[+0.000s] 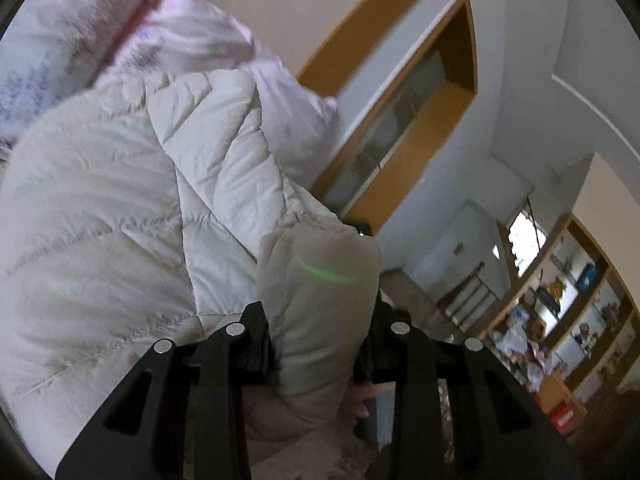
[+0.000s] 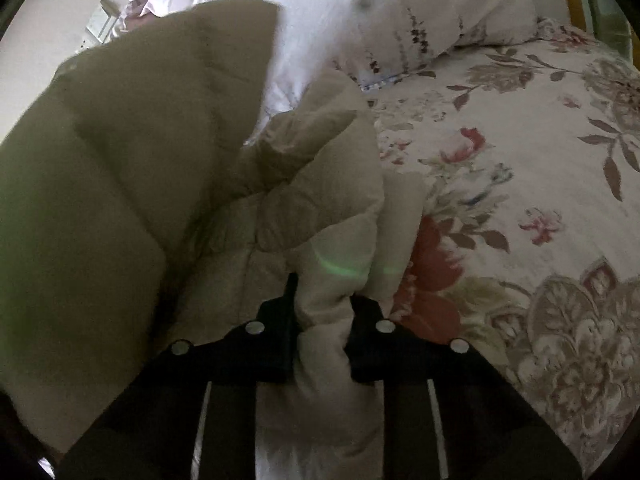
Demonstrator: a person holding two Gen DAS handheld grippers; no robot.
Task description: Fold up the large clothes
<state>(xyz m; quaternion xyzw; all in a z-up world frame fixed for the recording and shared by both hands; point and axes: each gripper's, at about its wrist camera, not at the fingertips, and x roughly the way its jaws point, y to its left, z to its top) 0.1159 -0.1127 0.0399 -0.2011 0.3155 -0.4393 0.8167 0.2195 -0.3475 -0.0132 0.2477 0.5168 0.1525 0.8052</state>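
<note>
- Between the fingers of the left tool [image 1: 320,340] sits a thick roll of the cream quilted jacket [image 1: 120,208], and the two black fingers press against it from either side, so the tool is clamped on the padded cloth.
- A thin green line of light falls across the gripped roll just ahead of the fingers.
- Beyond the roll, the jacket's quilted body spreads to the left of the left wrist view, with pale pink floral bedding [image 1: 192,28] bunched behind it.
- To the right in that view stand a wood-trimmed doorway [image 1: 432,120] and, farther off, open shelves [image 1: 576,312] crowded with small items; the view is tilted and somewhat blurred.
- The right tool [image 2: 324,336] is likewise clamped on a bunched fold of the same jacket [image 2: 120,168], the cloth squeezed narrow between its two fingers and bulging above and below them.
- A large part of the jacket rises in shadow at the left of the right wrist view.
- To the right lies the bed's flowered cover [image 2: 520,200], and a pale quilt [image 2: 420,20] is heaped at its far end.
</note>
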